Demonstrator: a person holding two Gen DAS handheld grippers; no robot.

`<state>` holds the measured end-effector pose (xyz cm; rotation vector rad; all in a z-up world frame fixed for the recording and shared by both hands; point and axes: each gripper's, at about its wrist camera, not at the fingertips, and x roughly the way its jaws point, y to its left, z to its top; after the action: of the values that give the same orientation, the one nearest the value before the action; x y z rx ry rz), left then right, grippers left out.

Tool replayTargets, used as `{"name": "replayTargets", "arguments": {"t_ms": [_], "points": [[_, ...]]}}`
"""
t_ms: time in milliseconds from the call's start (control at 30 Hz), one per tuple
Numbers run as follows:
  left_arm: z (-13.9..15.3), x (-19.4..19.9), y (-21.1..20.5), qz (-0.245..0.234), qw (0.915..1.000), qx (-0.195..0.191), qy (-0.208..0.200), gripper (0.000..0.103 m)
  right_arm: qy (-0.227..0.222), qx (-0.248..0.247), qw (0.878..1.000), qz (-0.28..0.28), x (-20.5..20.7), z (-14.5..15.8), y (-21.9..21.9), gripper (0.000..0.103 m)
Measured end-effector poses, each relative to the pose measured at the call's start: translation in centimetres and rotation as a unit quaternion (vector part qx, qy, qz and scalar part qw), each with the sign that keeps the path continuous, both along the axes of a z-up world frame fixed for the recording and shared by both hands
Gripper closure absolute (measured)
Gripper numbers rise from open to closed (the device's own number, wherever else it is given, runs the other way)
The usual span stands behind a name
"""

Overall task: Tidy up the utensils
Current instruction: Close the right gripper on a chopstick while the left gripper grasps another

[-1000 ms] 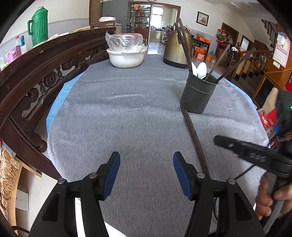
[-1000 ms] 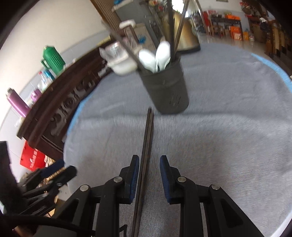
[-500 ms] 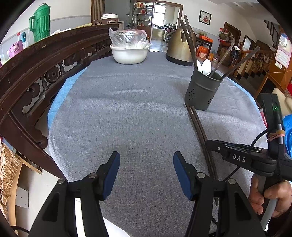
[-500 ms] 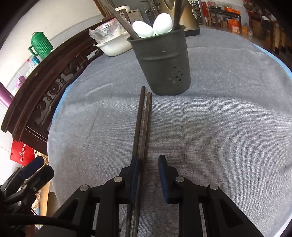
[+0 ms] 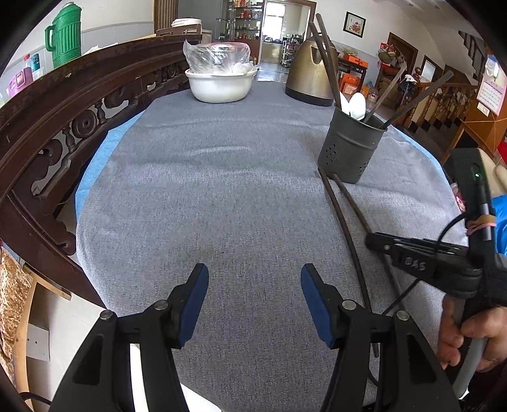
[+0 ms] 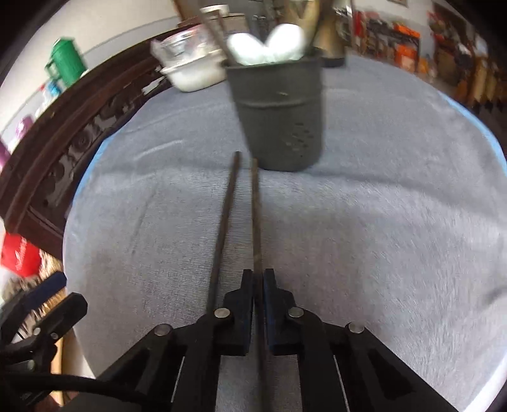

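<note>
While the left claw (image 5: 254, 296) hung open over the table's (image 5: 221, 196) near edge, the right claw (image 6: 258, 279) had just closed on one chopstick (image 6: 256, 222); the second chopstick (image 6: 223, 228) lay just left of it. Both, two total, pointed at the one holder (image 6: 280, 117).

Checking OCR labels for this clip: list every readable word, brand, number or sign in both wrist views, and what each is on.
"DAS": raised letters on the side of the right gripper, seen upside down in the left wrist view.
Wall calendar: printed grid, too small to read.
Red bag: pale lettering, too blurred to read.
Framed picture: no legible text.
Utensil holder, kettle, green jug: no markings visible.
</note>
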<state>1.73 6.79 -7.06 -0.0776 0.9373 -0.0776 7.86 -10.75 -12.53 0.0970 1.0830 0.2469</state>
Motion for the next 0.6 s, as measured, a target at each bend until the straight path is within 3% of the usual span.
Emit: {"name": "replayTargets", "arguments": {"t_ms": [133, 333, 500, 600], "points": [[0.1, 0.4, -0.3, -0.006, 1.0000, -0.003, 0.003, 0.041, 0.019, 0.025, 0.999, -0.030, -0.7, 0.0, -2.2, 0.097], [0.5, 2.2, -2.2, -0.039, 0.9989, -0.025, 0.008, 0.041, 0.036, 0.072, 0.989, -0.126, -1.4, -0.2, -7.3, 0.097], [0.7, 4.9, -4.5, -0.074, 0.9966, -0.036, 0.011, 0.041, 0.058, 0.112, 0.983, -0.132, -1.1, -0.2, -8.1, 0.092], [0.0, 6.8, -5.9, -0.096, 0.9937, -0.048, 0.033, 0.041, 0.057, 0.119, 0.981, -0.140, -0.7, 0.1, -9.0, 0.090]]}}
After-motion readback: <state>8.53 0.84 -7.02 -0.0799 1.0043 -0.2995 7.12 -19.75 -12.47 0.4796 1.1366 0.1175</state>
